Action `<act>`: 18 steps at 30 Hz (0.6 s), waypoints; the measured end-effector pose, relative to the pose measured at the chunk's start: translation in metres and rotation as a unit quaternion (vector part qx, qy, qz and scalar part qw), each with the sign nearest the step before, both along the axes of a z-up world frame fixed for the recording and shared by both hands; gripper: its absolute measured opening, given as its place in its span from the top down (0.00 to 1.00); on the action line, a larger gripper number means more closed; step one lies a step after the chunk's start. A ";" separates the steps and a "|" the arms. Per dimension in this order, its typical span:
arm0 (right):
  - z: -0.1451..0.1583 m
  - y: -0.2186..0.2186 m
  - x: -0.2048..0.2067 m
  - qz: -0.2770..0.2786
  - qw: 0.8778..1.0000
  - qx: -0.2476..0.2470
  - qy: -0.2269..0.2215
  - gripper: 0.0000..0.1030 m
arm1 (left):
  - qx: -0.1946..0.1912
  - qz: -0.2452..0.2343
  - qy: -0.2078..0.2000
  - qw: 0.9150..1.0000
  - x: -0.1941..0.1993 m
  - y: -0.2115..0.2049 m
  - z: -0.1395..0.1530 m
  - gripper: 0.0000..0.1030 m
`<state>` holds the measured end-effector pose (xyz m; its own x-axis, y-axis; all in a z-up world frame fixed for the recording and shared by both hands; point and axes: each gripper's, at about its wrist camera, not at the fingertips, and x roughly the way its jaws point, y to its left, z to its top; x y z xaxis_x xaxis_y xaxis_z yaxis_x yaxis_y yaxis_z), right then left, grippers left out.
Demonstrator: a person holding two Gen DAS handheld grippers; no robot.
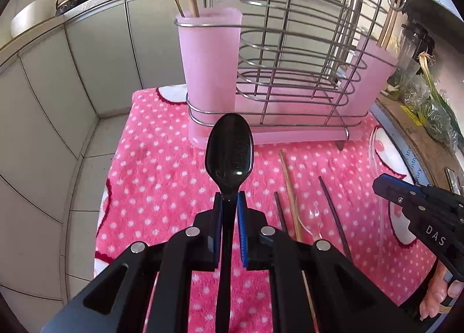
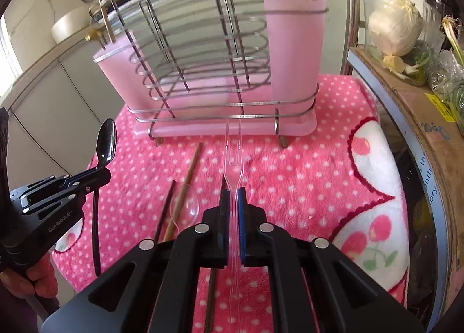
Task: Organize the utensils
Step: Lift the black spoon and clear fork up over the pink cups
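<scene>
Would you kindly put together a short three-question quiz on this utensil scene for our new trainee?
1. True or false: the left tool grips a black spoon.
2. What does the right tool hold? A) a wooden chopstick B) a clear plastic fork C) a metal knife
3. Fill in: the clear spoon lies on the pink dotted ____ in front of the wire rack.

Key:
1. True; its handle is clamped between the pads.
2. B; the clear fork points toward the rack, prongs forward.
3. Towel; the spoon rests beside a wooden chopstick and a dark chopstick.
</scene>
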<state>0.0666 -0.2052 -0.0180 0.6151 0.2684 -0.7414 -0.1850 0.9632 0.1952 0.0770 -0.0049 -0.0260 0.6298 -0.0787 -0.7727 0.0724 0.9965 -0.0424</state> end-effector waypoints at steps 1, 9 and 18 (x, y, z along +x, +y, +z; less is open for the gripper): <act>0.004 0.000 -0.002 -0.002 1.000 0.002 -0.008 0.95 | -0.007 0.000 -0.008 1.000 -0.004 0.004 0.005 0.91; 0.057 -0.019 -0.014 -0.015 0.995 0.031 -0.090 0.95 | -0.080 0.006 -0.110 0.991 -0.025 0.029 0.062 0.91; 0.135 -0.042 -0.012 -0.025 0.978 0.064 -0.199 0.95 | -0.137 0.006 -0.228 0.964 -0.031 0.051 0.137 0.91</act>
<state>0.0542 -0.2471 0.1167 0.8621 0.3062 -0.4037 -0.2249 0.9452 0.2366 0.0459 0.0465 0.1106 0.9014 -0.2310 -0.3663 0.1348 0.9535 -0.2695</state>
